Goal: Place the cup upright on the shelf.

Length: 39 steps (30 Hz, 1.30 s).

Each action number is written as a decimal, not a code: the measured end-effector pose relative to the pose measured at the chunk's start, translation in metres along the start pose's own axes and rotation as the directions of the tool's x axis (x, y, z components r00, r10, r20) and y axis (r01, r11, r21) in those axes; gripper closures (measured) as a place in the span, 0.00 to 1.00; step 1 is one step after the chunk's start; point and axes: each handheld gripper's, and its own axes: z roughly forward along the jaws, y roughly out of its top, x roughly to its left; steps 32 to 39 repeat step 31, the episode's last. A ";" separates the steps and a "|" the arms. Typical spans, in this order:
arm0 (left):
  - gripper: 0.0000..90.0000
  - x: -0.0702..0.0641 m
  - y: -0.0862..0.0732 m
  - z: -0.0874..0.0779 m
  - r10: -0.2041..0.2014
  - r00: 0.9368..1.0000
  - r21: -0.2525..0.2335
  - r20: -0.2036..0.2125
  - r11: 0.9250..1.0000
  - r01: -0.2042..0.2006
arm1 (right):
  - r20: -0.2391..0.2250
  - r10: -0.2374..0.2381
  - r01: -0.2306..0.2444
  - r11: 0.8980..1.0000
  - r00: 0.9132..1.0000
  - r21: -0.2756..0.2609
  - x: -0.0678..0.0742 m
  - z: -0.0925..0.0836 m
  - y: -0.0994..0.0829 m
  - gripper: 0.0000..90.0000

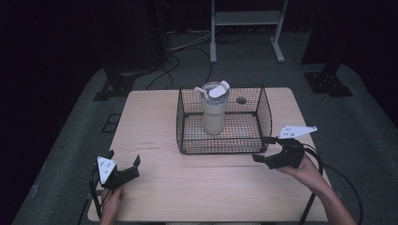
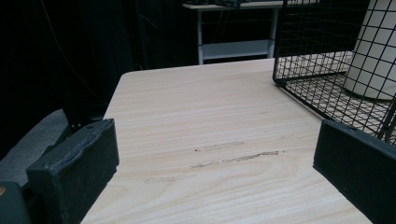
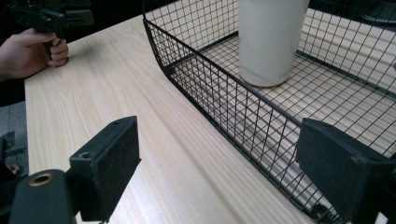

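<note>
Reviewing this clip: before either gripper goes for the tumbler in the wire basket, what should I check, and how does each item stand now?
1. Left gripper open, holding nothing: ok.
2. Right gripper open, holding nothing: ok.
3. Tumbler upright inside the wire basket: ok.
4. Tumbler lid seated: cannot tell; its flap stands up.
5. Basket open on top for reaching in: ok.
6. Right gripper apart from the basket's near corner: cannot tell.

I count 1 wooden table (image 1: pixel 187 187), 1 black wire basket (image 1: pixel 263 117) toward 12 o'clock, and 1 cream bottle (image 1: pixel 214 115) upright inside it. I hold 2 grippers: my left gripper (image 1: pixel 125 160) at 7 o'clock, my right gripper (image 1: pixel 263 148) at 4 o'clock.
</note>
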 end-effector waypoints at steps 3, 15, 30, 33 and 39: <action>0.00 0.000 0.000 0.000 0.001 1.000 0.000 0.000 1.000 -0.001 | 0.007 0.002 -0.002 1.000 1.000 0.001 0.000 0.000 -0.005 0.14; 0.00 0.000 0.000 0.000 0.001 1.000 0.002 -0.001 1.000 -0.001 | 0.031 0.040 -0.040 0.999 0.999 -0.004 -0.002 -0.005 -0.024 0.14; 0.00 0.000 0.000 0.000 0.003 1.000 0.000 -0.002 1.000 -0.003 | 0.022 0.050 -0.050 0.999 0.998 -0.013 0.000 -0.004 -0.042 0.14; 0.00 0.000 0.000 0.000 0.003 1.000 0.000 -0.003 1.000 -0.003 | 0.022 0.052 -0.051 0.999 0.998 -0.012 -0.001 -0.004 -0.043 0.14; 0.00 0.000 0.000 0.000 0.003 1.000 0.000 -0.003 1.000 -0.003 | 0.022 0.052 -0.051 0.999 0.998 -0.012 -0.001 -0.004 -0.043 0.14</action>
